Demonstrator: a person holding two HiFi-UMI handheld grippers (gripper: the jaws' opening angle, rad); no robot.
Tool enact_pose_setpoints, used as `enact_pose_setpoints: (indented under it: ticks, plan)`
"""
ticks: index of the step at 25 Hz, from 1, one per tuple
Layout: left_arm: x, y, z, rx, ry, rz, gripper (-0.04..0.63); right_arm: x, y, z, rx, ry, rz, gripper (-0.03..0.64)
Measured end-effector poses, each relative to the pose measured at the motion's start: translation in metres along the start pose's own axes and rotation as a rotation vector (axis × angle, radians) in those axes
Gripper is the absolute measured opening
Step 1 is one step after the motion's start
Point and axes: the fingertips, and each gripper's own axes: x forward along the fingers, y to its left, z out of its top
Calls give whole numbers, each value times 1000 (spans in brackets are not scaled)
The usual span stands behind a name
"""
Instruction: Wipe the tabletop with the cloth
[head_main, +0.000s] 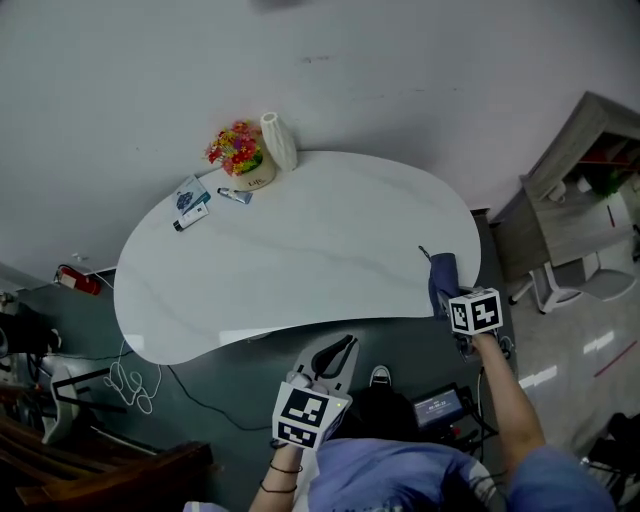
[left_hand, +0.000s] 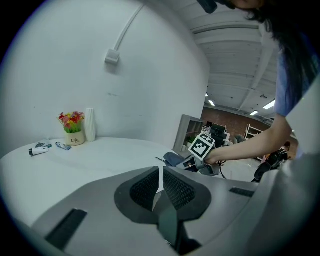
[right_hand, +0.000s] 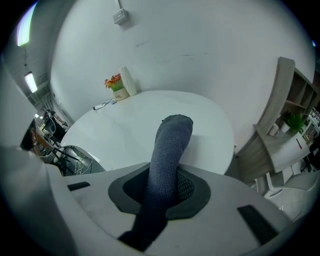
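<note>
Where it stands against the pale wall, a white kidney-shaped table (head_main: 300, 250) is seen from above, most of its top bare. A wooden shelf unit (head_main: 565, 195) is set to its right, apart from it. The left gripper (head_main: 336, 354) is held off the table, just beyond the near edge and above the dark floor; its jaws are pressed almost together, only a thin slit is left, and nothing is gripped between them. The right gripper (head_main: 447, 297) is held at the table's right end, and its jaws are clamped on a dark blue-grey cloth (right_hand: 169, 160). The cloth is pinched at its middle, and its free end is stretched forward over the table's right edge; whether it touches the top cannot be told. At the far left corner a pot of red and yellow flowers (head_main: 240, 155) is placed just beside a white ribbed vase (head_main: 279, 140). Near them a blue-and-white packet (head_main: 190, 194) and a small tube (head_main: 235, 196) are laid on the table.
</note>
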Motion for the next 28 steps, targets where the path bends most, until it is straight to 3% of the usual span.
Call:
enact_pose_setpoints:
  ticks: [6,12,22,28]
  plan:
    - [22,-22,2,19,26,-32,20,-17,-57,-16,50,4,-56,71]
    - [31,-26,10,33,29,-27,20,-26,-81,-27,86,3,-72,69]
    - [22,-27,4,10,42,28,20,-51,-50,-32,136,-71,36,71]
    - [11,-25,-8,-4,58,60,20,-63,-12,-34,107,-95,95,71]
